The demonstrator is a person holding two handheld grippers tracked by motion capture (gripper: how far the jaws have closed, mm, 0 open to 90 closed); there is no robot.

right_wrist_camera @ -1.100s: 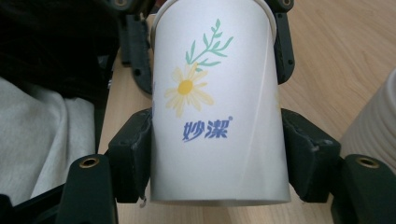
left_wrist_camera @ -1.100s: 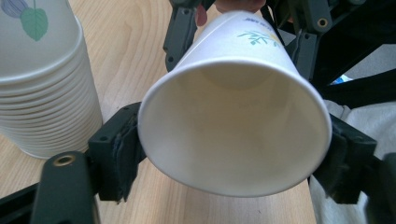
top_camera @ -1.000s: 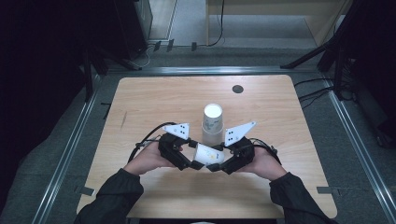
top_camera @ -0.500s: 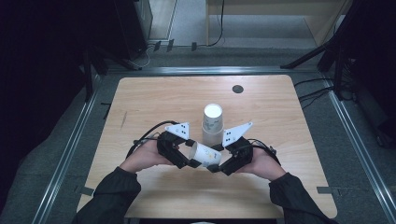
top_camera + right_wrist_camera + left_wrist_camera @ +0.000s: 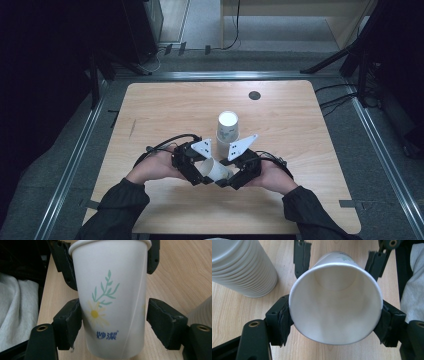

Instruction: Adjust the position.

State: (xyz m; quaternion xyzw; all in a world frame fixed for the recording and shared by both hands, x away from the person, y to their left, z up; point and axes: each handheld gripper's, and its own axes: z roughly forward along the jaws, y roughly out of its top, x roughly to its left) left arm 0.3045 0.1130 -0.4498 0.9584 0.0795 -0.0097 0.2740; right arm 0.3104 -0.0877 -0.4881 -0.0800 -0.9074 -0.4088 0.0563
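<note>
Gripping paper cup (image 5: 335, 302) rim, left tongs (image 5: 335, 322) clenched; right tongs (image 5: 113, 322) seemingly loosened, closing; cup base cropped.

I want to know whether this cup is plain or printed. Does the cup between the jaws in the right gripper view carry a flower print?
Yes, the paper cup shows a yellow-centred daisy, a green sprig and blue lettering on its white side.

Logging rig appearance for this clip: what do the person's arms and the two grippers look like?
Both forearms wear dark long sleeves. The left gripper and right gripper are black, each topped by a grey three-cornered plate with small dark dots. A black cable loops back from the left one. Close up, the fingers are matte black, padded blocks with brass-coloured screw holes.
</note>
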